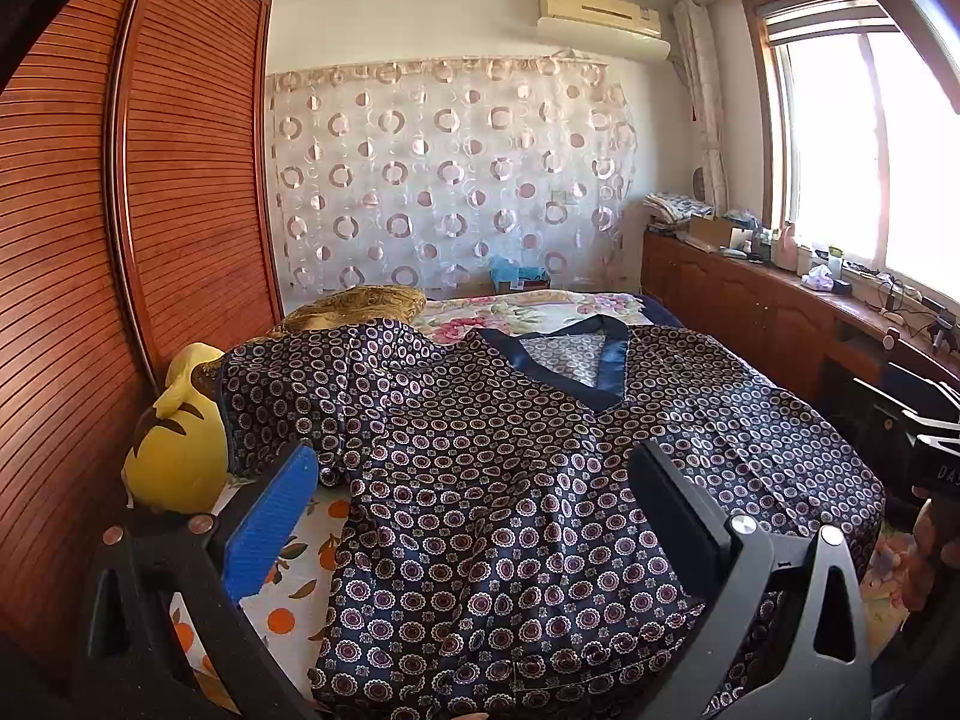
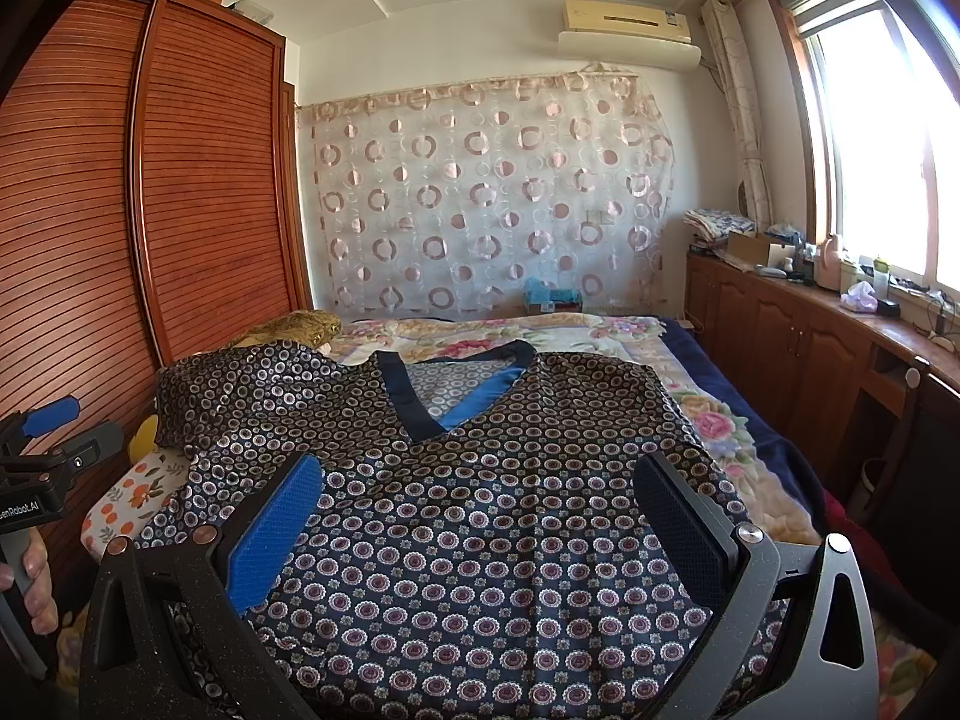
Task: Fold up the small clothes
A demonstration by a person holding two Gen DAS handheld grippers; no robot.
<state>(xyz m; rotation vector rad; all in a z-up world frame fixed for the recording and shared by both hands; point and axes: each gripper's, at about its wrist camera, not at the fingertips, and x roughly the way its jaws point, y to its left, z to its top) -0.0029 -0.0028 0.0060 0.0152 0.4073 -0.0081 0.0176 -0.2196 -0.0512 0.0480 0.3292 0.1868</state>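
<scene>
While both tools hover over the bed, this is how things stand:

Garment: a dark navy satin V-neck top [image 1: 492,480] printed with small purple-and-white flower rings, trimmed in plain blue at the neckline, lies spread flat and face up on the bed, neckline pointing toward the far curtain.

Sleeve: one sleeve of the top runs out to the left and drapes up over a yellow plush toy [image 1: 177,450] beside the wardrobe.

Left tool [image 1: 474,516]: jaws spread wide, nothing between them; the blue ridged pad [image 1: 270,516] sits over the garment's left edge, the dark pad [image 1: 678,504] over its middle. I cannot tell whether either touches the cloth.

Right tool [image 2: 480,534]: likewise wide apart and holding nothing, poised above the chest of the top, one pad on each side of the body panel.

Hands: fingers [image 2: 33,576] wrap the left tool's handle at the edge of the right view.

Bed: floral quilt [image 2: 540,330] beyond the garment, an orange-print sheet [image 1: 288,588] under its left side.

Surroundings: slatted red-brown wooden wardrobe [image 1: 120,210] at left, circle-patterned sheer curtain [image 1: 450,174] behind.
</scene>
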